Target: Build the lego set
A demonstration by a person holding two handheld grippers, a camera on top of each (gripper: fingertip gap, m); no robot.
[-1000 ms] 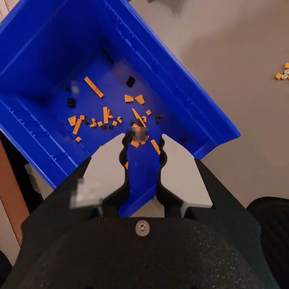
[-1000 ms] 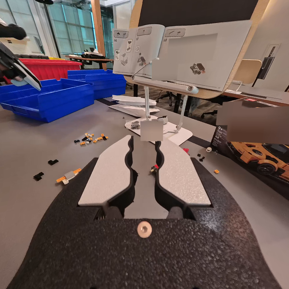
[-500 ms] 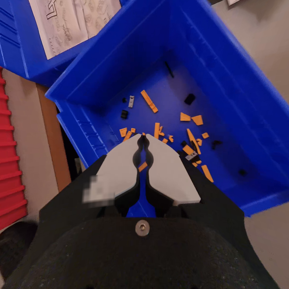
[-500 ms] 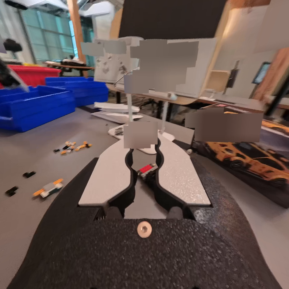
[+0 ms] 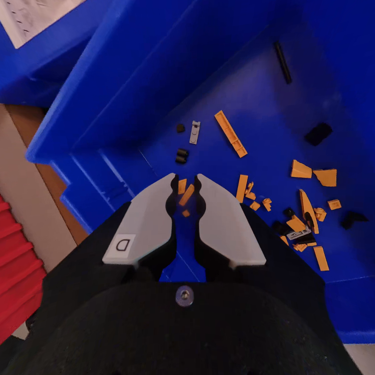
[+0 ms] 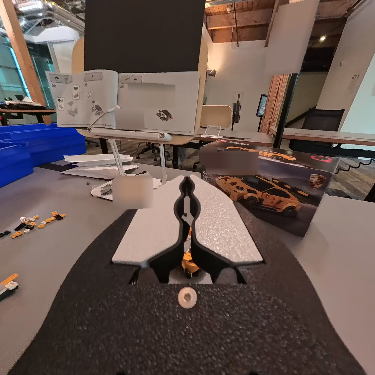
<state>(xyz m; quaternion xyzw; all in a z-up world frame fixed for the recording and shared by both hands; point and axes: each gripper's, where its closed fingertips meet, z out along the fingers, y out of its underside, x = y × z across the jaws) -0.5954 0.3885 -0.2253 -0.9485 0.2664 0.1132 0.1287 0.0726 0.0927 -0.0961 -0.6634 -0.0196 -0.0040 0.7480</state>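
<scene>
The left gripper (image 5: 185, 178) has a black, rough body and two light grey fingers (image 5: 150, 219) with wavy black inner edges. One finger carries a white sticker (image 5: 121, 245). A silver screw (image 5: 184, 295) sits in the body. The right gripper (image 6: 186, 179) looks the same, with a pale screw (image 6: 187, 297).

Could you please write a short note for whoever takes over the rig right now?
Left tool: slightly open above the blue bin, a small orange plate between its fingers, not yet gripped.
Right tool: shut on the orange sub-assembly, which sits low between the fingers, above the grey table.
Loose pieces lie on the table to the left; the instruction booklet stands open.
Left to do: grip the plate and fit it.
</scene>
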